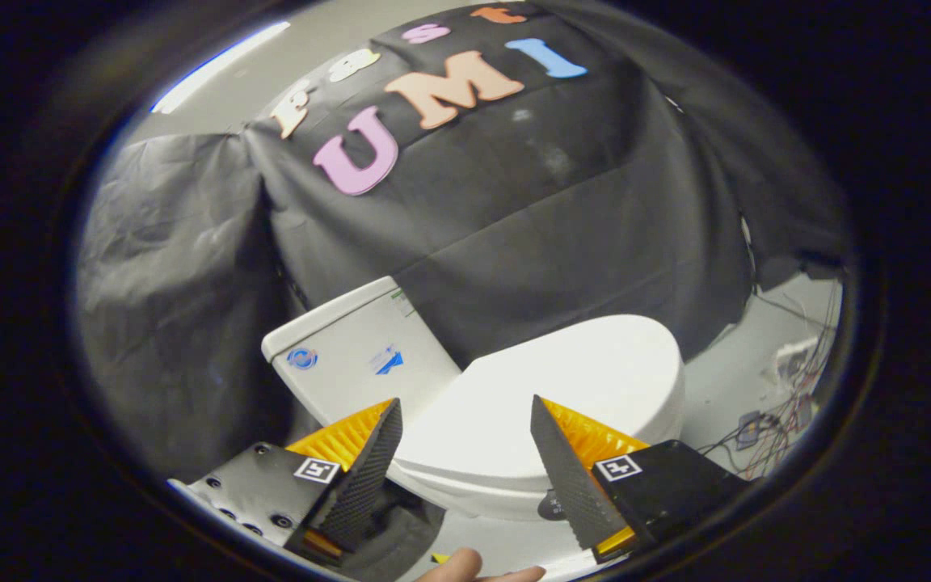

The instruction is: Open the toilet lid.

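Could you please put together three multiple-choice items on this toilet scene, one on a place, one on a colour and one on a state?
1. Where is the lid relative to the gripper?
A. ahead, seen between the fingers
B. clamped by both fingers
C. behind the tank

2. What colour is the tank?
A. black
B. white
C. green

3. What state is the lid in?
A. raised against the tank
B. removed
C. down, closed

Answers: 1 A, the open fingers frame the lid without touching it. 2 B, the tank is white like the bowl. 3 C, the lid lies flat over the bowl.
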